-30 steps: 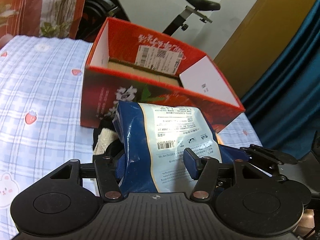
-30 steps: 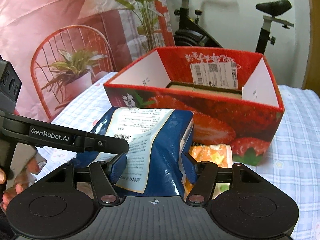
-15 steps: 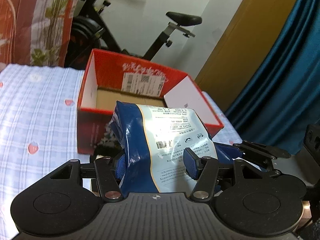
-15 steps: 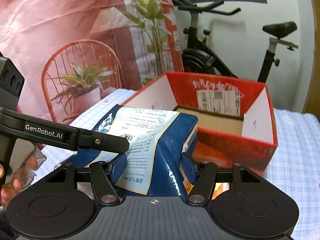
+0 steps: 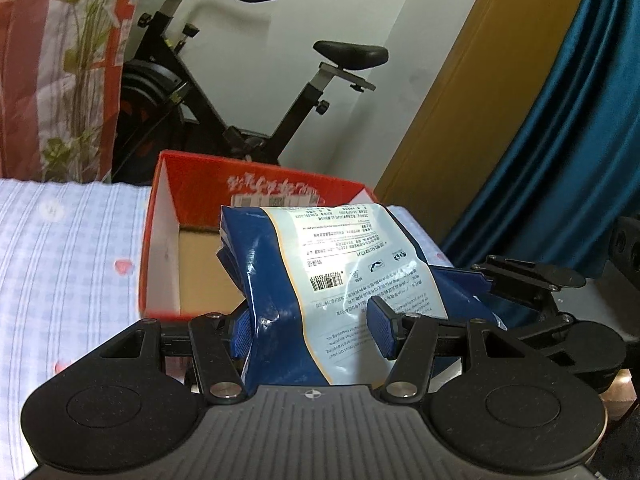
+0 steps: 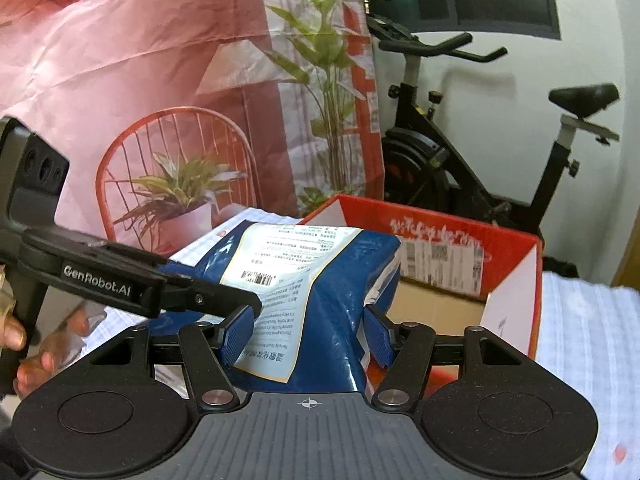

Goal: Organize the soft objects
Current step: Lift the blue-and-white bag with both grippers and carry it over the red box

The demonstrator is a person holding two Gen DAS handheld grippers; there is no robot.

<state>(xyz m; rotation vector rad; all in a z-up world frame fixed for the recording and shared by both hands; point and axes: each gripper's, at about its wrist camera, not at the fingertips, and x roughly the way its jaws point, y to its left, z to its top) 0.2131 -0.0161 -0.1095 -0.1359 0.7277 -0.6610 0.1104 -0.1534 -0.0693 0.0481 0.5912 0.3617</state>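
Both grippers are clamping the blue bag [image 5: 320, 280], left gripper [image 5: 314, 332] and right gripper [image 6: 310, 334] at opposite ends, just before the red box [image 5: 160, 240]. Bag probably light, soft, slippery film; gripping the crumpled ends seems safest.

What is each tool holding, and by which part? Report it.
Both hold the same blue-and-white bag: the left tool and the right tool each pinch its near end from opposite sides.
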